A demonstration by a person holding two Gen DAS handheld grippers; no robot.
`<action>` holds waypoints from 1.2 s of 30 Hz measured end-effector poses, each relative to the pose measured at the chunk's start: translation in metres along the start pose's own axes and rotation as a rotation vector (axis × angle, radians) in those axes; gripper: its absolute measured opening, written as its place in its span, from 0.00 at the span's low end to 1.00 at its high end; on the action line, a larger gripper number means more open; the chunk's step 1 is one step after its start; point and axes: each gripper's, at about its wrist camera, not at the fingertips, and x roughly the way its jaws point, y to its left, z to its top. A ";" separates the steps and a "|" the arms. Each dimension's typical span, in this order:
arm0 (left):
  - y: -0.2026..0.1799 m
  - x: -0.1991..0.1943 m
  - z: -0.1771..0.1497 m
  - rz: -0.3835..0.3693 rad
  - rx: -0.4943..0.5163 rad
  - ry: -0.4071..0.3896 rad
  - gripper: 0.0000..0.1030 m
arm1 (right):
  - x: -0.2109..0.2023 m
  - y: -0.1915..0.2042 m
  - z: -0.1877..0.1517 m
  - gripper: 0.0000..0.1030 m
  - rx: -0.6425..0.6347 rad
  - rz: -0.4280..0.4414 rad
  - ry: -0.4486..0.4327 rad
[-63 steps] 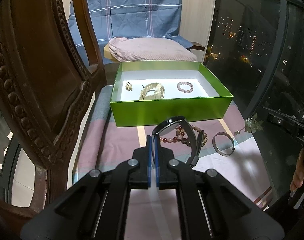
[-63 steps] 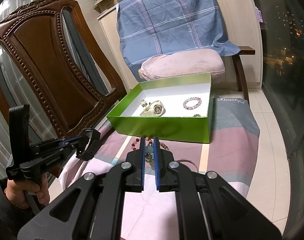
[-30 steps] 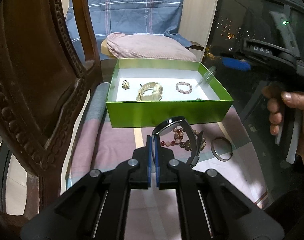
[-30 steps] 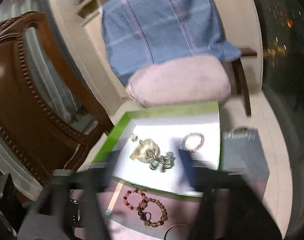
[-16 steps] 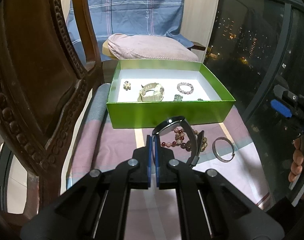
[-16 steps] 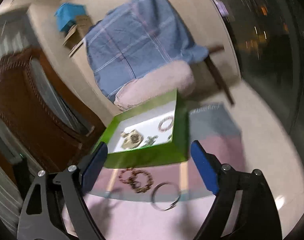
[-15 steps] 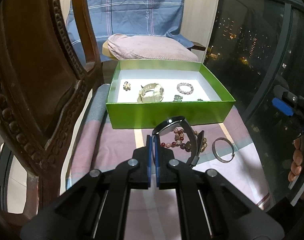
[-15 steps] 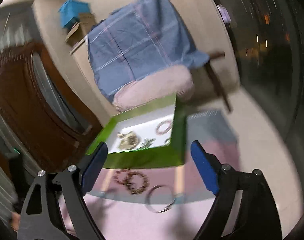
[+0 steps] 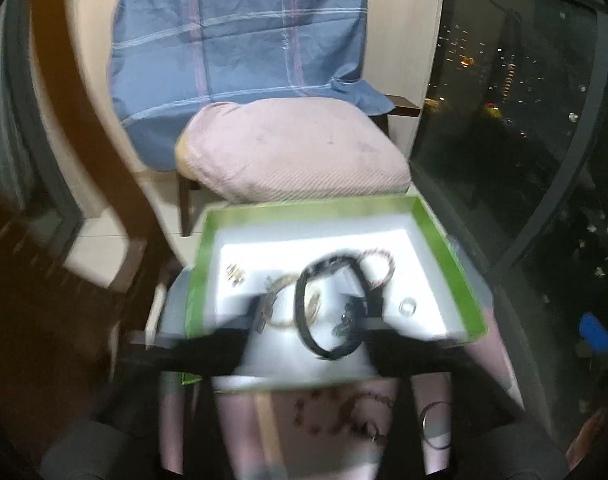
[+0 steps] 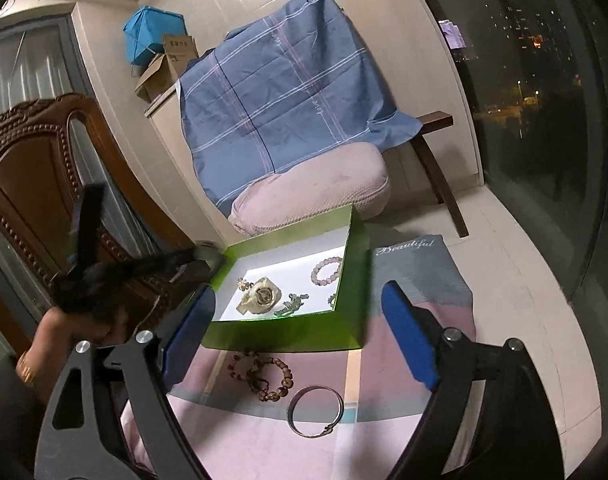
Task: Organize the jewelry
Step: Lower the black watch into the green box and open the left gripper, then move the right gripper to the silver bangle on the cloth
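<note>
My left hand-held gripper [image 9: 312, 332] is angled down over the green box [image 9: 460, 276], jaws just spread, black bracelet [image 9: 328, 304] loose between them, blurred. Right hand-held gripper [image 10: 300, 340] is wide open, empty, nr box front. Beads [image 10: 264, 374] + silver bangle [image 10: 314, 410] lie on the mat [image 10: 264, 440].
</note>
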 end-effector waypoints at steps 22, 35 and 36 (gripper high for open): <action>0.036 -0.082 -0.159 0.023 -0.137 -0.106 0.94 | -0.003 0.037 -0.018 0.81 -0.171 -0.030 0.029; 0.027 -0.083 -0.151 0.025 -0.089 -0.119 0.94 | 0.011 0.043 -0.026 0.81 -0.226 -0.075 0.071; 0.028 -0.083 -0.151 0.026 -0.092 -0.118 0.94 | 0.012 0.043 -0.025 0.81 -0.225 -0.076 0.072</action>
